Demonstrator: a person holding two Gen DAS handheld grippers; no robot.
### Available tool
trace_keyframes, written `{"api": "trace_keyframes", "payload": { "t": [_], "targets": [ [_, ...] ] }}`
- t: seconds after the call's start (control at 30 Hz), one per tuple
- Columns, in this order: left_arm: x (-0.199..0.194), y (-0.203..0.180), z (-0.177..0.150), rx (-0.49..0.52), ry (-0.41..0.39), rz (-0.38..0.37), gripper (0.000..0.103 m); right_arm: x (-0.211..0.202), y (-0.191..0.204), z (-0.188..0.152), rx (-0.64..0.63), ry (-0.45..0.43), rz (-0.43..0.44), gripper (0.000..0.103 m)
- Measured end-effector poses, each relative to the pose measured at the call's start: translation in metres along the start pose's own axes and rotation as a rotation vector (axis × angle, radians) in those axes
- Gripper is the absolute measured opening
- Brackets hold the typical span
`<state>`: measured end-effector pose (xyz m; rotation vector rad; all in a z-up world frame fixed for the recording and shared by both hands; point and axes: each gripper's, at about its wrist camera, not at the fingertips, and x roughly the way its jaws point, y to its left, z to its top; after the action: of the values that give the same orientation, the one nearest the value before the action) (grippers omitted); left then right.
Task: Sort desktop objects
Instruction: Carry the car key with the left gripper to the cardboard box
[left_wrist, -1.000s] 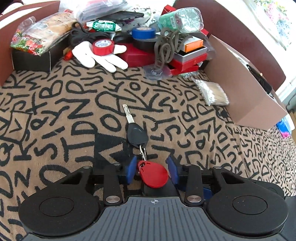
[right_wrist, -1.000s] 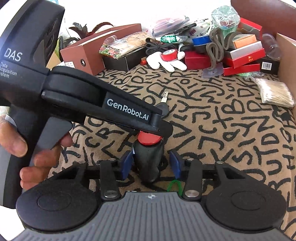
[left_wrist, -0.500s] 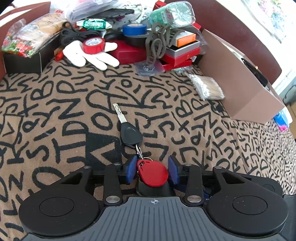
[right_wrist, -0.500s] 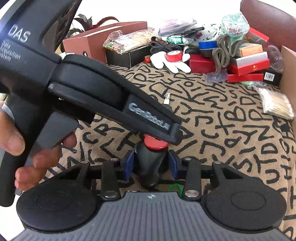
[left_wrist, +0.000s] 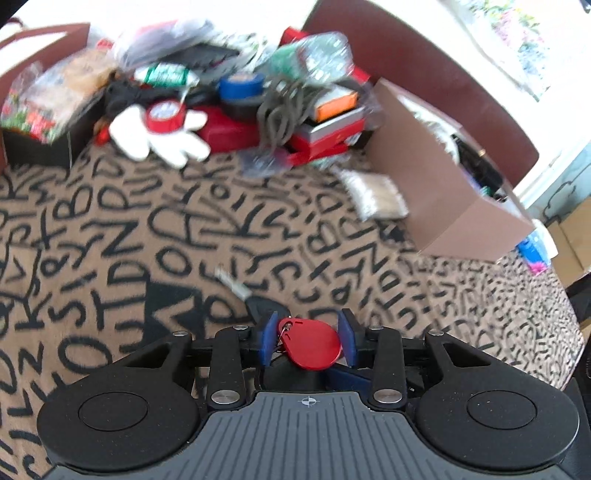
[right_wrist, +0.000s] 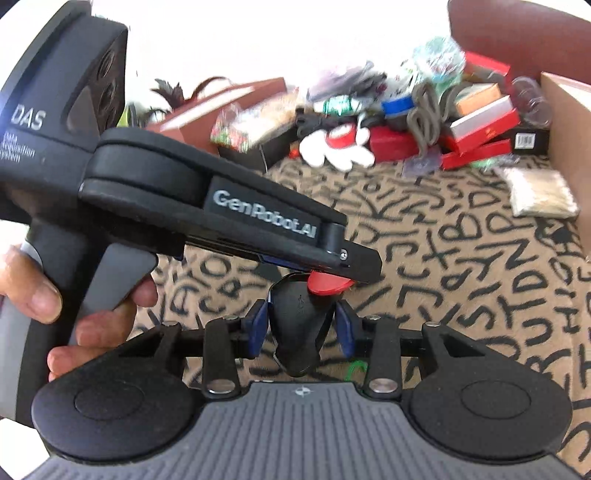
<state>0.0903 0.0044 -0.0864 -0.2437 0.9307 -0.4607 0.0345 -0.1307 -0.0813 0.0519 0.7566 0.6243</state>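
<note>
Between both tongs — left (left_wrist: 308, 338) clasping red teardrop fob (left_wrist: 314, 343), right (right_wrist: 300, 326) clamping black key head (right_wrist: 297, 325).

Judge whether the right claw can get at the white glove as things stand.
Probably not: the right claw is shut on a black object, and the left claw, gripping a red tag, crosses between it and the white glove.
</note>
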Motion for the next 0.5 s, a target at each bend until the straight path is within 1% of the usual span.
{"api": "trace_keyframes", "payload": {
  "t": [0.27,0.4,0.5],
  "targets": [
    [-0.025,-0.037,0.032,0.062,-0.081,-0.047,0.036,-0.034,-0.013,0.022,0.022,-0.122,0.012,0.044],
    [-0.033,-0.065,0.051,0.117,-0.128,-0.073,0.036,-0.053,-0.025,0.037,0.016,-0.189,-0.003,0.044],
    [-0.033,-0.09,0.065,0.159,-0.152,-0.114,0.036,-0.067,-0.036,0.047,0.016,-0.232,-0.022,0.044]
  ]
}}
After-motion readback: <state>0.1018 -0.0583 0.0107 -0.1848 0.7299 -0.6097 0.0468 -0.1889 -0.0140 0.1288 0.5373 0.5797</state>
